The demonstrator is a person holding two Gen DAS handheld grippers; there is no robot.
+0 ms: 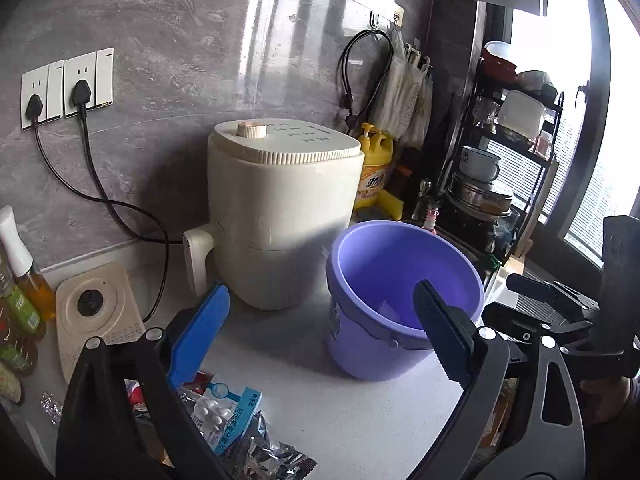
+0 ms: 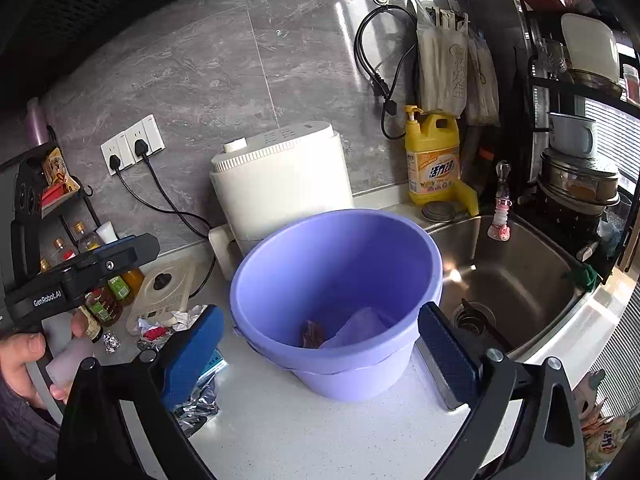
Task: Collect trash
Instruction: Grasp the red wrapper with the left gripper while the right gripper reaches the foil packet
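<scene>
A purple bucket (image 1: 404,292) (image 2: 336,292) stands on the white counter with a small reddish-brown scrap (image 2: 313,333) in its bottom. My left gripper (image 1: 320,332) is open and empty, to the left of the bucket and above a pile of trash: a blue and white pill packet (image 1: 224,416), silver foil wrappers (image 1: 264,456) and a red wrapper (image 2: 154,333). My right gripper (image 2: 320,356) is open and empty, held over the near rim of the bucket. A small foil ball (image 2: 111,341) lies further left.
A cream appliance (image 1: 280,216) stands behind the bucket, plugged into wall sockets (image 1: 66,88). A yellow detergent bottle (image 2: 432,160) and a steel sink (image 2: 508,276) are to the right, with a dish rack (image 2: 580,168) beyond. Oil bottles (image 2: 100,296) and a cream scale (image 1: 96,312) stand at the left.
</scene>
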